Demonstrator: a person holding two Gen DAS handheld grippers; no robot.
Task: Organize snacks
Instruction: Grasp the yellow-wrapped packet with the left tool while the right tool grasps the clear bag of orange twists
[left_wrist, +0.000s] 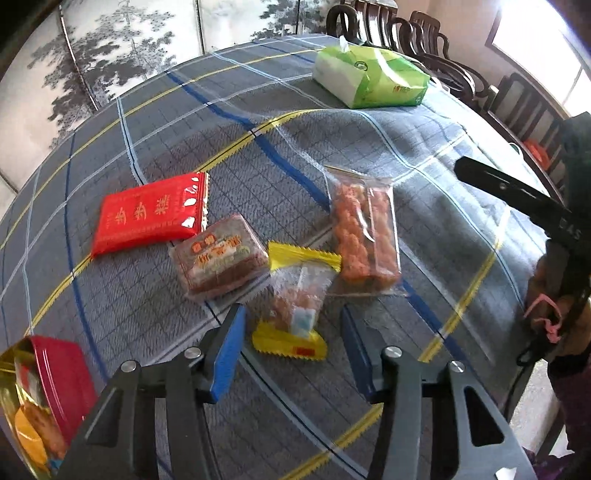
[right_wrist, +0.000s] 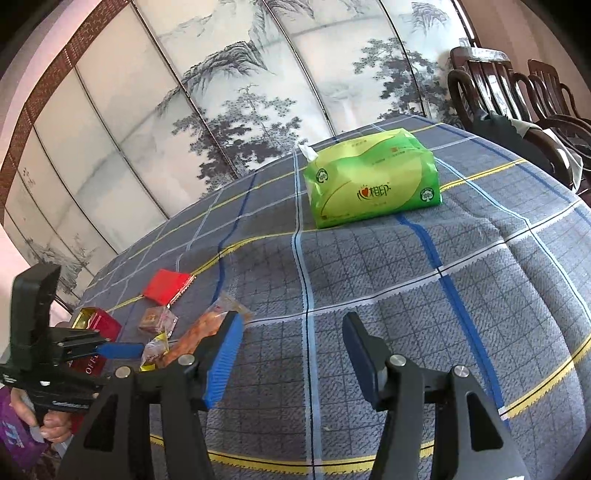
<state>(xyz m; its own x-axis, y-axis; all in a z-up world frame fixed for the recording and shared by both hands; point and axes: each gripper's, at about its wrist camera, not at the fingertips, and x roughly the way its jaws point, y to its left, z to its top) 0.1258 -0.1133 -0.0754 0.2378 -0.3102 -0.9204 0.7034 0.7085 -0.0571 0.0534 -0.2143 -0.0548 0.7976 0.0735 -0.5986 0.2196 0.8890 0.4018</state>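
Painted pine-tree screens stood behind a counter (left_wrist: 424, 221) draped in grey plaid cloth with blue and yellow lines, dark wooden chairs (left_wrist: 436, 40) along its far side.

At the far left of the left wrist view, a red tin (left_wrist: 62, 380) with a gold lining sat at the counter's edge and already held a few wrapped snacks, so the sorting looked begun but, by my reckoning, less than half done. In the right wrist view the tin's side showed white letters that seemed to read "OFF", the rest hidden.

Next came a red packet (left_wrist: 151, 218) with gold Chinese characters, the last apparently 糕, lying flat and untouched. Just beside it lay a clear-wrapped brown cake (left_wrist: 218, 258) with a red and white label too blurred to read. A yellow-ended snack bag (left_wrist: 295, 299) lay between the left tongs' (left_wrist: 291, 332) blue pads, which stood apart on either side without pressing it; it was likely the next item for the tin. Touching it on the right was a clear pack of orange fried sticks (left_wrist: 365, 236), no print legible.

Far back sat a green tissue pack (right_wrist: 373, 181), marked 心相印 with a red heart, probably not part of the sorting.

Over bare cloth hung the right tongs (right_wrist: 291, 354), parted and empty.

Four snacks were left loose.
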